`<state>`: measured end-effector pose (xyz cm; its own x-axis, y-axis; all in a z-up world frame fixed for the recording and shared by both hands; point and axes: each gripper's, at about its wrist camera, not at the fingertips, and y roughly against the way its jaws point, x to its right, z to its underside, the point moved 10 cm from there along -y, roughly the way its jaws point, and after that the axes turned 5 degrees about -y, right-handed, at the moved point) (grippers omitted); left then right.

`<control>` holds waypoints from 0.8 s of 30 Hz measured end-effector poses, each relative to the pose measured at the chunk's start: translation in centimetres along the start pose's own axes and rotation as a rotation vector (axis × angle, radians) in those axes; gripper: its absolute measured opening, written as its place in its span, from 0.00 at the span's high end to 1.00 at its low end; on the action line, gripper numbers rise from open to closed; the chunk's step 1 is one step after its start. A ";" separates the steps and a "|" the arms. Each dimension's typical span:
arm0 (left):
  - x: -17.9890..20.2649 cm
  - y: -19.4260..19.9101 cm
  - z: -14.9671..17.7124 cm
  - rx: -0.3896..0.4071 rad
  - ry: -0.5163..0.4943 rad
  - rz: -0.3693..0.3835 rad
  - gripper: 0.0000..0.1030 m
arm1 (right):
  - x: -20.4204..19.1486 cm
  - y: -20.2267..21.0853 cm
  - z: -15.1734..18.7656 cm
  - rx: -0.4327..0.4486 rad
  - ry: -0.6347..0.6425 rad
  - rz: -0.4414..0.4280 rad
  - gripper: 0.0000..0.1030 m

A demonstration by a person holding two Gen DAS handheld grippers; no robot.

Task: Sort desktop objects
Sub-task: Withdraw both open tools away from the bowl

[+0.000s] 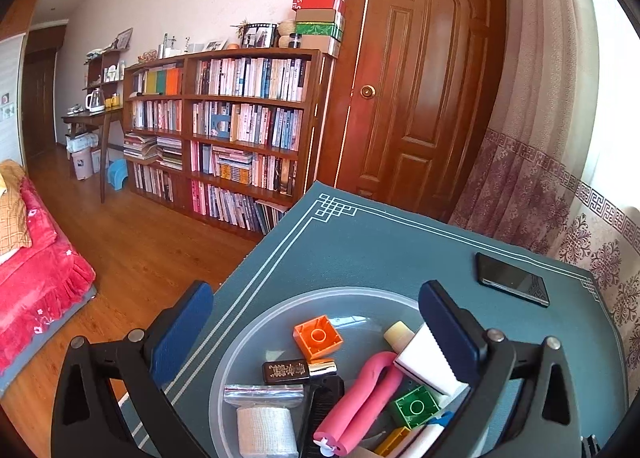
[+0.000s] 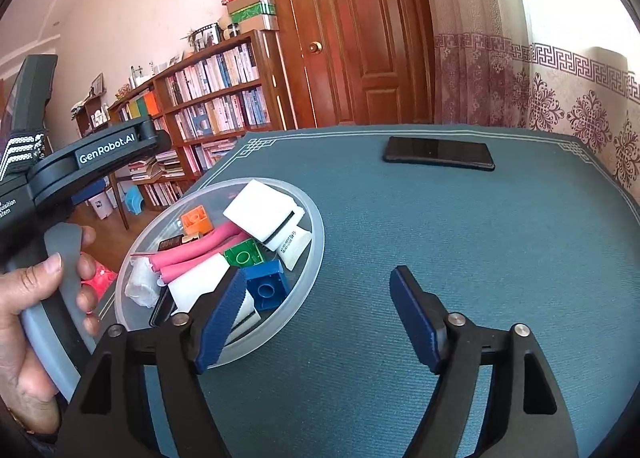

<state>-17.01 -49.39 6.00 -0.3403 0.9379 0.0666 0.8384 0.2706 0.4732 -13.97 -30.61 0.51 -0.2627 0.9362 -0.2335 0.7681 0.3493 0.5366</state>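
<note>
A clear round plastic tray [image 1: 256, 322] [image 2: 316, 250] on the teal desk mat holds an orange brick [image 1: 318, 336] [image 2: 196, 219], a green brick [image 1: 416, 406] [image 2: 244, 254], a blue brick [image 2: 266, 286], a pink foam curler [image 1: 360, 406] [image 2: 200, 252], white tubes [image 1: 424, 362] [image 2: 264, 215], a small dark bottle [image 1: 298, 371], a bagged gauze roll [image 1: 266, 426] and a black comb. My left gripper [image 1: 316, 322] hovers open above the tray. My right gripper [image 2: 316, 294] is open with nothing in it, over the mat just right of the tray.
A black phone [image 1: 512, 278] [image 2: 438, 153] lies flat near the mat's far edge. A person's hand [image 2: 36, 318] holds the left gripper's handle at the left. Beyond the desk stand a bookshelf [image 1: 224, 129], a wooden door and curtains. A red sofa sits far left.
</note>
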 end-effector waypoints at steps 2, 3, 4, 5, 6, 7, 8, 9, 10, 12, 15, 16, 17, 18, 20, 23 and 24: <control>0.5 0.3 -0.1 0.008 -0.021 -0.001 0.00 | -0.1 0.5 -0.4 0.026 0.016 0.014 0.19; 0.7 0.5 -0.2 0.014 -0.032 -0.005 0.00 | -0.1 0.7 -0.5 0.034 0.023 0.021 0.19; 0.9 0.7 -0.4 0.019 -0.042 -0.011 0.00 | -0.2 0.9 -0.6 0.039 0.028 0.024 0.19; 1.1 0.9 -0.5 0.025 -0.051 -0.017 0.00 | -0.2 1.0 -0.7 0.041 0.032 0.025 0.19; 1.2 1.1 -0.7 0.030 -0.057 -0.024 0.00 | -0.3 1.1 -0.8 0.040 0.035 0.026 0.19; 1.2 1.4 -0.9 0.035 -0.061 -0.032 0.00 | -0.4 1.2 -0.8 0.038 0.039 0.025 0.19; 1.2 1.7 -1.1 0.039 -0.064 -0.041 0.00 | -0.4 1.4 -0.8 0.037 0.043 0.021 0.19; 1.3 2.1 -1.3 0.043 -0.068 -0.053 0.00 | -0.5 1.7 -0.8 0.040 0.048 0.015 0.19; 1.2 2.6 -1.5 0.050 -0.072 -0.071 0.00 | -0.6 2.0 -0.8 0.044 0.054 0.012 0.19; 0.9 4.1 -1.9 0.078 -0.078 -0.117 0.00 | -0.7 2.8 -1.0 0.060 0.070 0.016 0.19; 0.7 6.0 -1.0 0.095 -0.091 -0.135 0.00 | -0.8 3.8 -1.0 0.081 0.094 0.028 0.19; 0.6 6.4 -0.5 0.086 -0.092 -0.130 0.00 | -0.8 4.0 -0.9 0.084 0.099 0.033 0.19; 0.5 6.7 0.2 0.072 -0.097 -0.126 0.00 | -0.7 4.1 -0.7 0.083 0.101 0.037 0.19; 0.3 6.9 0.8 0.057 -0.104 -0.127 0.00 | -0.6 4.2 -0.5 0.077 0.098 0.037 0.19; -0.2 7.5 2.0 0.034 -0.114 -0.155 0.00 | -0.4 4.5 0.1 0.067 0.091 0.032 0.19; -0.8 8.5 3.2 0.021 -0.116 -0.193 0.00 | -0.3 4.9 0.8 0.066 0.100 0.031 0.19; -0.8 8.8 3.5 0.021 -0.117 -0.199 0.00 | -0.4 5.0 0.9 0.068 0.107 0.035 0.19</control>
<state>-7.84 -47.01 7.07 -0.4489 0.8842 -0.1291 0.7691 0.4559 0.4480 -9.44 -29.24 2.55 -0.2927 0.9479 -0.1260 0.8150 0.3162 0.4856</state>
